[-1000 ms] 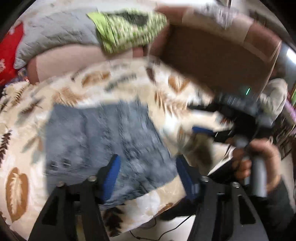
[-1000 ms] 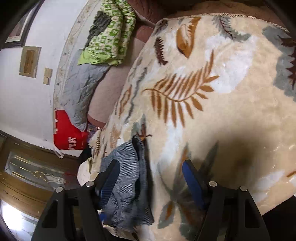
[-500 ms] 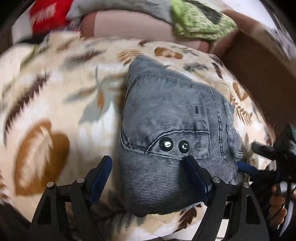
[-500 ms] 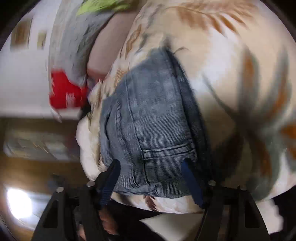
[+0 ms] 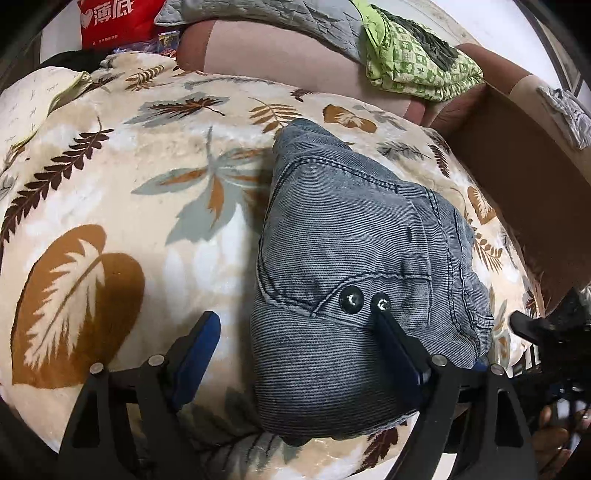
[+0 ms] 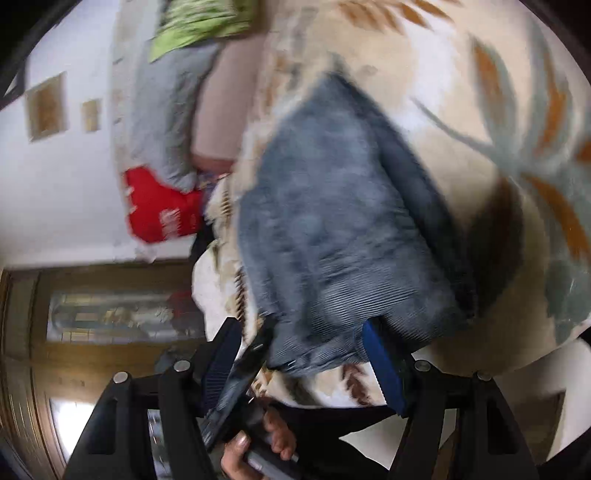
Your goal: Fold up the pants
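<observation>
Folded grey-blue denim pants lie on a leaf-patterned blanket, pocket and two rivets facing up. My left gripper hovers over their near end, and its jaws are opening. One of its fingers is over the blanket, the other rests above the denim by the rivets, and no pad presses the cloth. In the blurred right wrist view, my right gripper is open at the near edge of the pants, with a corner of denim between its fingers. A hand holds the left gripper just below.
Along the sofa back lie a green patterned cloth and a grey quilt, with a red bag at the far left. A brown sofa arm rises at the right. The blanket's front edge drops off just before the grippers.
Both grippers have come down close to the pants' near end. The left gripper's fingers have spread wider and its view has rolled. The right view now fills with denim.
</observation>
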A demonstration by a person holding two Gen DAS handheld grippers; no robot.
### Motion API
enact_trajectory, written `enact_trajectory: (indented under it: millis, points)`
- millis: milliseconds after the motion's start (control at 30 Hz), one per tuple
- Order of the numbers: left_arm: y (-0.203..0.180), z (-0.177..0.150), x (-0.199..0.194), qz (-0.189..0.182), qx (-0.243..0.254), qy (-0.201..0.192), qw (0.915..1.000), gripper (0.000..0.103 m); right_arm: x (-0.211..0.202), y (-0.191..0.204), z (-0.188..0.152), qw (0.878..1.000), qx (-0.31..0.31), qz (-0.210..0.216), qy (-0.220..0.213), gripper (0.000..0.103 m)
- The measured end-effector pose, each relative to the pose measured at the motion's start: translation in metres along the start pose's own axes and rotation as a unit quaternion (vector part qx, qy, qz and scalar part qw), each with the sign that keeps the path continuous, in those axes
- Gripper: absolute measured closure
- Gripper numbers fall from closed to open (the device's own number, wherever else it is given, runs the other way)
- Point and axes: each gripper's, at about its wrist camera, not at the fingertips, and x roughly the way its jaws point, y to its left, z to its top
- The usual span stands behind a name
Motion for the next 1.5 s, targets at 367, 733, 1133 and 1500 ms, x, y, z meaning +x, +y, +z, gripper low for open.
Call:
enact_trajectory:
  millis: [367,733,1133,1500]
  points:
    - [0.002,-0.001,0.001,-0.001,-0.003,-0.001,1.0,0.016,-0.005,0.004,0.013,0.996,-0.022,-0.071,-0.043,0.097]
    - [-0.03,0.009,-0.016,0.036,0.048,-0.03,0.9978,0.016,-0.021,0.017,-0.014,0.977,-0.117,-0.169,-0.061,0.099]
    - [-0.02,-0.004,0.009,0.047,0.045,-0.004,0.9979,0.01,-0.07,0.075,-0.023,0.969,-0.177,-0.143,-0.099,0.095]
    - [-0.018,-0.007,0.009,0.043,0.048,-0.009,0.9979,0.009,0.011,0.038,0.034,0.983,-0.11,-0.141,-0.024,0.091]
